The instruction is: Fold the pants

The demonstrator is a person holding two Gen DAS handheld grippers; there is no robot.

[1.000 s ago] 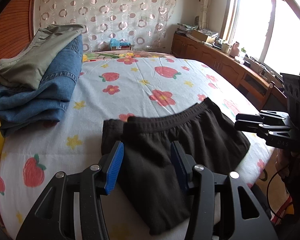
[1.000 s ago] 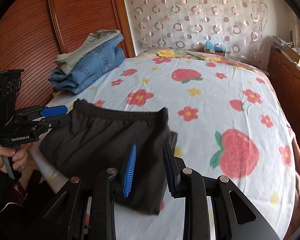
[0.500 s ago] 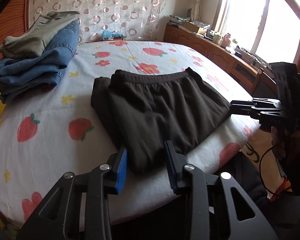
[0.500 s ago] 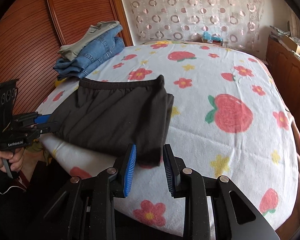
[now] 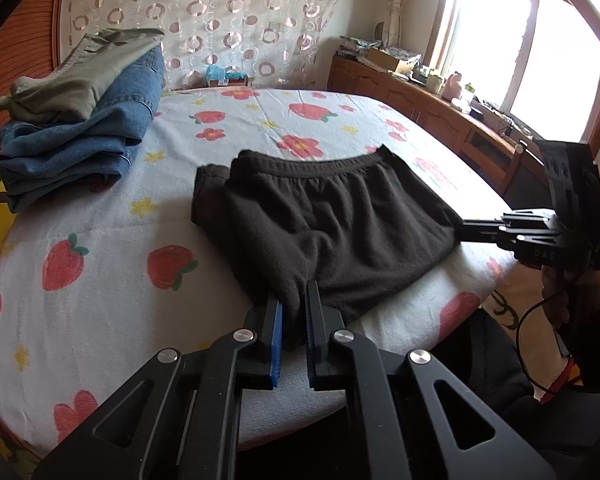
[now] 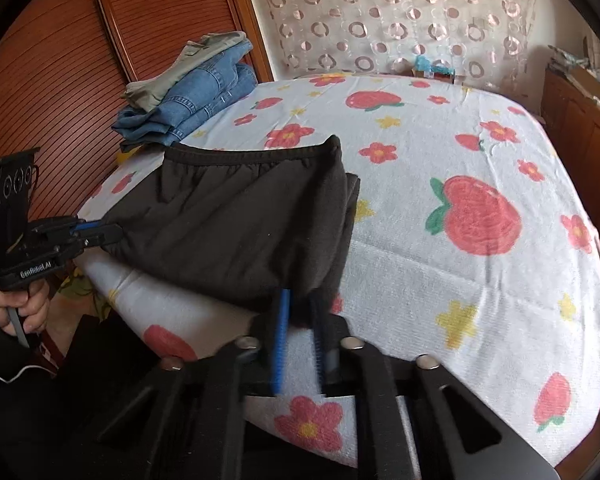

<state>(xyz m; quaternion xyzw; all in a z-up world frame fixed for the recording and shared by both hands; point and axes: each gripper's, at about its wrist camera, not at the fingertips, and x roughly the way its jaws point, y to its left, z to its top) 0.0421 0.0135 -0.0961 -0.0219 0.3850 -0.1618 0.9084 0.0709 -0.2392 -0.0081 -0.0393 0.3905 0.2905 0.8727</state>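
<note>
Dark brown fleece pants (image 5: 332, 236), one pair, lie folded on the bed (image 5: 100, 232) with the elastic waistband on the side away from both sets of jaws and the near edge at the mattress border. Two grippers work on them. The left gripper (image 5: 294, 320) has just been closing, and its blue-padded jaws are now clamped on a bunched near corner of the pants, the cloth pinched up between the pads. The right gripper (image 6: 300, 320) has likewise just been closing; its jaws are pressed together on the other near corner, dark fabric caught between the blue pads, though that view is slightly blurred there. In each wrist view the other gripper shows at the far side of the pants, its tips at the cloth's edge, held by a hand (image 6: 18, 312).

Beyond the left jaws and off to their left sits one stack of two folded garments: blue jeans (image 5: 80, 140) underneath and olive trousers (image 5: 80, 76) on top. The bed sheet is white with red strawberries, red flowers and yellow flowers. One small teal package (image 5: 224, 76) rests past the far end of the bed, against the circle-patterned curtain (image 5: 204, 16). A cardboard box (image 5: 388, 58) stands on the wooden cabinet (image 5: 432, 108) under the window; what it holds cannot be made out.
</note>
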